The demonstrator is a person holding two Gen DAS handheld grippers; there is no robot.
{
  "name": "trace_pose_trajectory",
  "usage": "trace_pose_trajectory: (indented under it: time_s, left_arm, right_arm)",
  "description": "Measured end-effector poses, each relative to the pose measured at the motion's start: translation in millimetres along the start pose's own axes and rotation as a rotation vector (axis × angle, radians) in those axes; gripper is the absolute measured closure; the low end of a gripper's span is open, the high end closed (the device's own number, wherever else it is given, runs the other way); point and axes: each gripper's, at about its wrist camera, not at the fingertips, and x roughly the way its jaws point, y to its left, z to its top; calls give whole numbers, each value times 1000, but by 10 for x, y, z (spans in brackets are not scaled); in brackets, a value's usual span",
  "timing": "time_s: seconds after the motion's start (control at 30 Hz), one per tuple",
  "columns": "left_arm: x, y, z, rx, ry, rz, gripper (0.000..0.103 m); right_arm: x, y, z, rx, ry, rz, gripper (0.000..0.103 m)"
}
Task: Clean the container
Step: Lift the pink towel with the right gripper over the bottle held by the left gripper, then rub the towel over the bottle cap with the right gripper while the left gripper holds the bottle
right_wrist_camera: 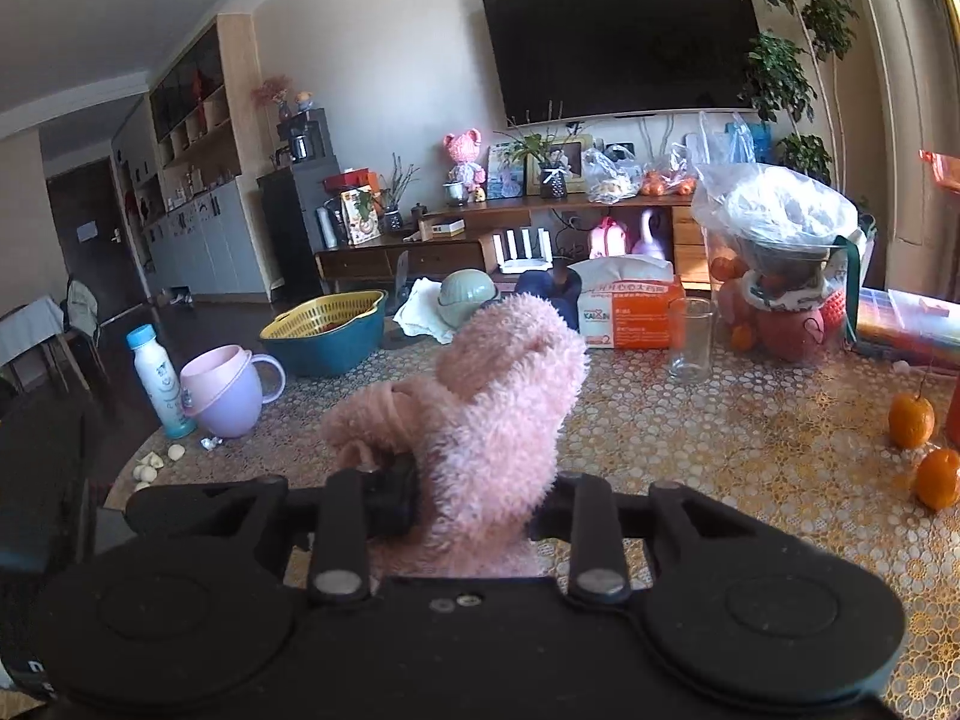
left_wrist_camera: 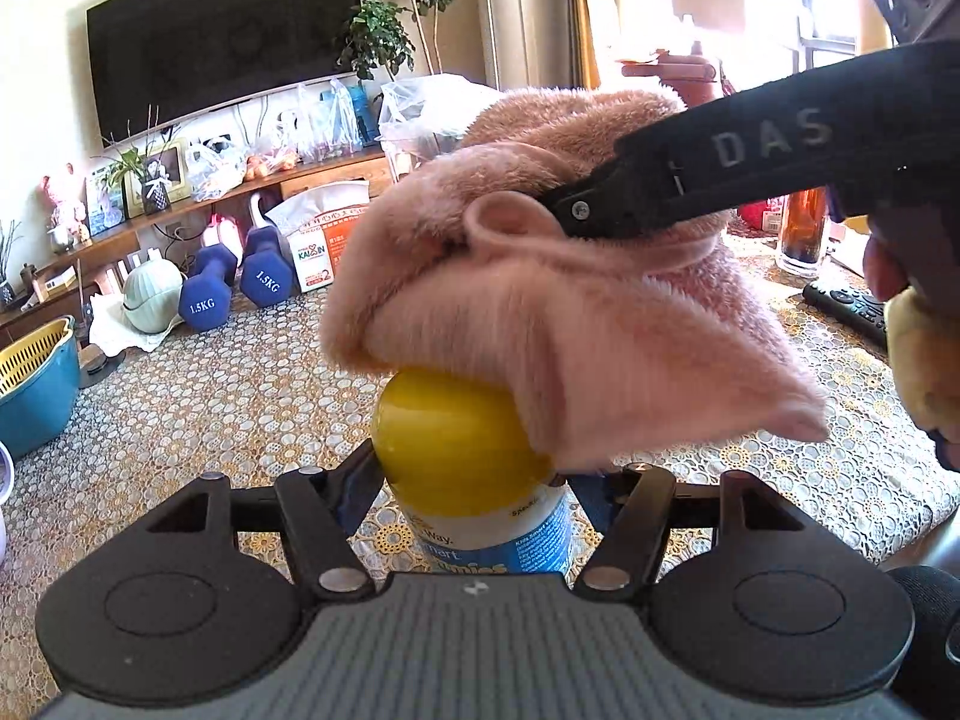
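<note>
On the left of the lace-covered tabletop (left_wrist_camera: 180, 420), a blue basin with a yellow strainer (right_wrist_camera: 324, 330) sits near the edge, beside a lilac cup (right_wrist_camera: 225, 396) and a white bottle with a blue cap (right_wrist_camera: 157, 381). At center, the container (left_wrist_camera: 474, 492), a white-and-blue labelled bottle with a rounded yellow cap, stands upright on the tabletop between the fingers of the left gripper (left_wrist_camera: 474, 516), whose jaws are drawn in narrow against its sides, gripping it. Directly above, a fluffy pink cloth (left_wrist_camera: 540, 300) drapes over the yellow cap, touching its top and right side. The right gripper (left_wrist_camera: 576, 210) reaches in from the upper right, its jaws clamped tight on a bunched fold of the cloth; in the right wrist view the cloth (right_wrist_camera: 492, 420) rises between its fingers. Farther right, a clear glass (right_wrist_camera: 690, 339) stands on the tabletop, and two oranges (right_wrist_camera: 924, 450) lie near its right edge.
</note>
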Motion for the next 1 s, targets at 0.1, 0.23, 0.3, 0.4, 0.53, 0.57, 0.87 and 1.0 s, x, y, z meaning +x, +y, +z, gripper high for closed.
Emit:
trace_pose_trajectory:
  time_s: [0.1,0.23,0.3,0.4,0.53,0.57,0.87,1.0]
  left_arm:
    - [-17,22,-2,-12,6,-3,37]
    - [-51,22,-10,-4,10,-3,37]
    - [-68,7,-18,0,10,-2,37]
    - [-64,-11,-22,14,14,-5,37]
    - [-79,-50,-44,38,18,-1,37]
    - [-77,-59,-45,42,23,-2,38]
    - [-90,-186,-44,82,23,33,38]
    - [-88,-280,-43,131,17,55,38]
  right_arm:
    - [85,-128,-21,60,21,-25,81]
    - [178,-279,-112,140,51,-29,83]
    - [221,-325,-178,167,71,-32,84]
    - [313,-347,-304,169,118,-54,86]
    - [379,-323,-493,117,175,-96,86]
    - [359,-326,-519,106,180,-104,86]
    - [-302,-354,-249,113,17,-87,87]
    - [-492,-139,-31,56,-49,-1,87]
